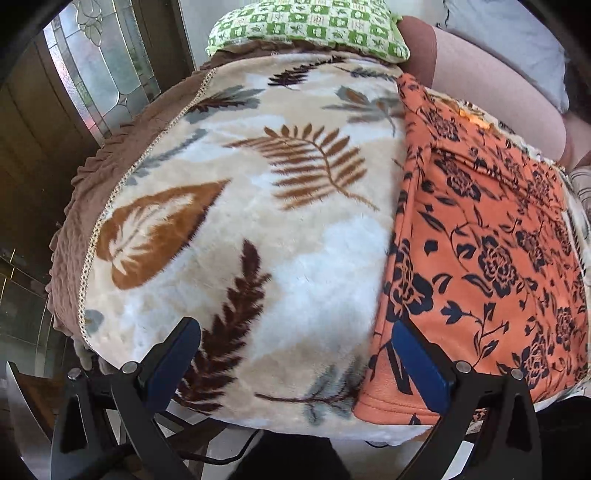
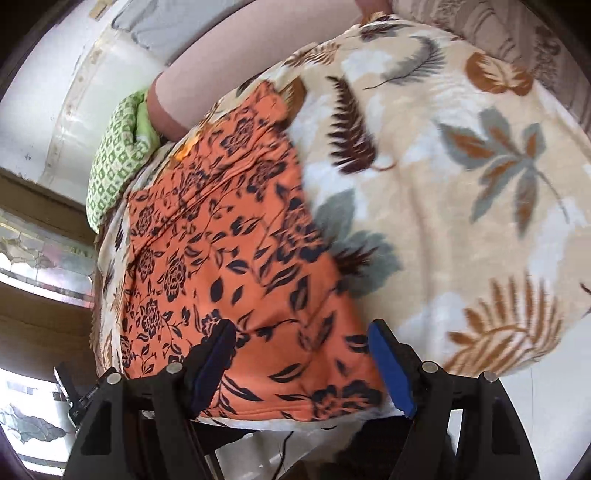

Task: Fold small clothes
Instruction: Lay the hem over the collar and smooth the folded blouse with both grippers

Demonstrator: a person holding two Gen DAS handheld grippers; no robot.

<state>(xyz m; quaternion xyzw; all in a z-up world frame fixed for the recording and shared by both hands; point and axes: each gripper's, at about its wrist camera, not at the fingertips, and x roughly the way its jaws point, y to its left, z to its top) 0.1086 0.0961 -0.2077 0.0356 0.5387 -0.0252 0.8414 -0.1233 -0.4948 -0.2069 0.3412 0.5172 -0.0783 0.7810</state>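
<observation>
An orange garment with dark blue flowers (image 1: 487,236) lies flat in a long strip on a cream leaf-print blanket (image 1: 258,206). It also shows in the right wrist view (image 2: 229,258). My left gripper (image 1: 295,339) is open and empty, above the blanket by the garment's near left corner; its right finger (image 1: 417,354) overlaps the garment's edge. My right gripper (image 2: 301,339) is open and empty, its fingers straddling the garment's near end (image 2: 295,387). I cannot tell if either touches the cloth.
A green checked pillow (image 1: 314,26) lies at the blanket's far end, also in the right wrist view (image 2: 118,147). A pinkish bolster (image 1: 498,99) lies behind the garment. A brown ruffled cover (image 1: 74,229) edges the bed. A leaded-glass door (image 1: 96,62) stands at left.
</observation>
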